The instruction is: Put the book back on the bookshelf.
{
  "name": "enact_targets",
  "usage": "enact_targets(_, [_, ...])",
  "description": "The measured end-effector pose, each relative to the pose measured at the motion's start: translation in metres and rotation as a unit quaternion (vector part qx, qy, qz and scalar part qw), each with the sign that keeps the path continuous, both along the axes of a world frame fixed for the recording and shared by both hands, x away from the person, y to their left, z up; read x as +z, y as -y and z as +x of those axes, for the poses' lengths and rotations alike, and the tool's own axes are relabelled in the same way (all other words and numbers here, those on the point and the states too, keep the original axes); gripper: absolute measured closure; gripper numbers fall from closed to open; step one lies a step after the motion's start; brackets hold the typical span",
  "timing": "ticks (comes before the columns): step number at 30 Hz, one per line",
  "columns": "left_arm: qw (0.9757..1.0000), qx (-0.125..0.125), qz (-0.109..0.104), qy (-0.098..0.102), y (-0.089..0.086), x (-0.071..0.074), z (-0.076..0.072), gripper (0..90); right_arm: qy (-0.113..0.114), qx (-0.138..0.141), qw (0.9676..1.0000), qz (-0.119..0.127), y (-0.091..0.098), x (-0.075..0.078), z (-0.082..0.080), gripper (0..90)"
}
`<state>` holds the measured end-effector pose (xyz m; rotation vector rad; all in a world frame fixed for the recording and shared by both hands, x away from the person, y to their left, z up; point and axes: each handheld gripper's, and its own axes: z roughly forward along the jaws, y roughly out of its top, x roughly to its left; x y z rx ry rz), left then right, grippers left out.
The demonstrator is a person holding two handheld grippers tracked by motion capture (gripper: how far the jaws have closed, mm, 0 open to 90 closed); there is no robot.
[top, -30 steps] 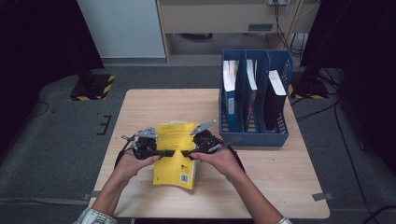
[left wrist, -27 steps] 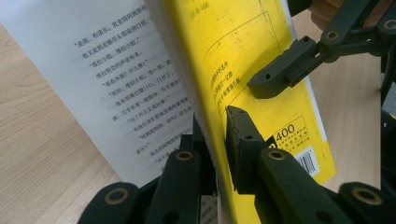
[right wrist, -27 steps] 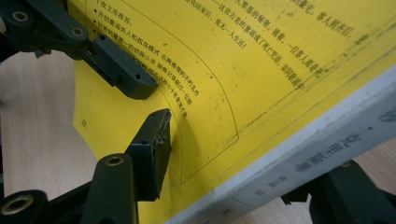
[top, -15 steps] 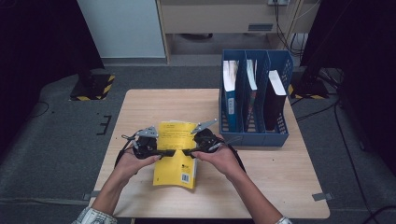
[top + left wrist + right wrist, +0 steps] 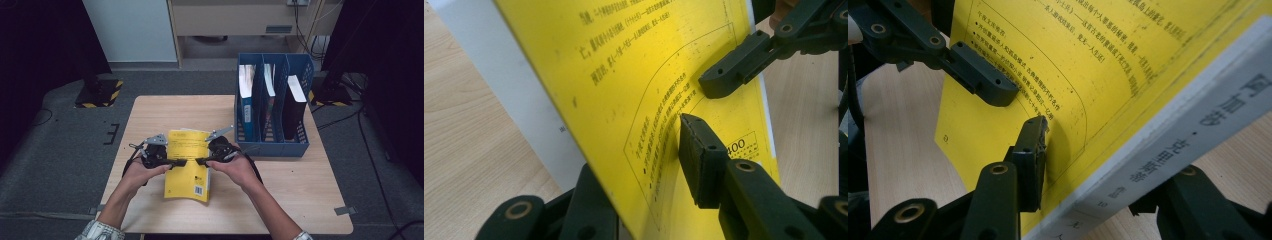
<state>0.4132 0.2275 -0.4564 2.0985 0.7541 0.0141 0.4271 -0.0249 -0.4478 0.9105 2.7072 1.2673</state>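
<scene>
Left gripper (image 5: 177,163): black jointed plastic jaws, flat rectangular pads. Jaws had just been opening; they straddled the left edge of the yellow book (image 5: 188,165), the upper pad (image 5: 698,165) standing just off the cover, grip loosened.

Right gripper (image 5: 201,161): same make, grey three-cornered plate on top. Jaws had just been closing; they bracketed the book's spine side, the upper pad (image 5: 1032,160) pressing the cover, clamped on the book.

Yellow book: thick paperback, matte yellow cover with black print and a curved line, white page block, barcode at its near corner. Held tilted between the two grippers over the desk (image 5: 150,115) near the middle of its front edge.

Desk: pale wood-grain top, rounded corners.

Blue file rack (image 5: 272,148): perforated plastic, three compartments holding upright volumes, at the desk's far right corner.
</scene>
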Motion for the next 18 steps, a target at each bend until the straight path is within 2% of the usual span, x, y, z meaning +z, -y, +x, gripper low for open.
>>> enact_targets(6, [1.0, -0.001, 0.003, -0.001, -0.005, 0.006, 0.001, 69.4, 0.006, 0.002, 1.0, 0.0, 0.0, 0.006, 0.001, 62.1])
enact_targets(9, [1.0, -0.001, 0.008, 0.005, -0.006, 0.009, 0.002, 69.4, 0.01, 0.001, 0.9999, -0.003, -0.001, 0.01, 0.001, 63.4])
enact_targets(18, [0.9998, 0.014, -0.006, 0.01, -0.01, 0.014, 0.007, 72.7, 0.033, -0.002, 0.9993, -0.017, -0.002, 0.023, 0.005, 67.4])
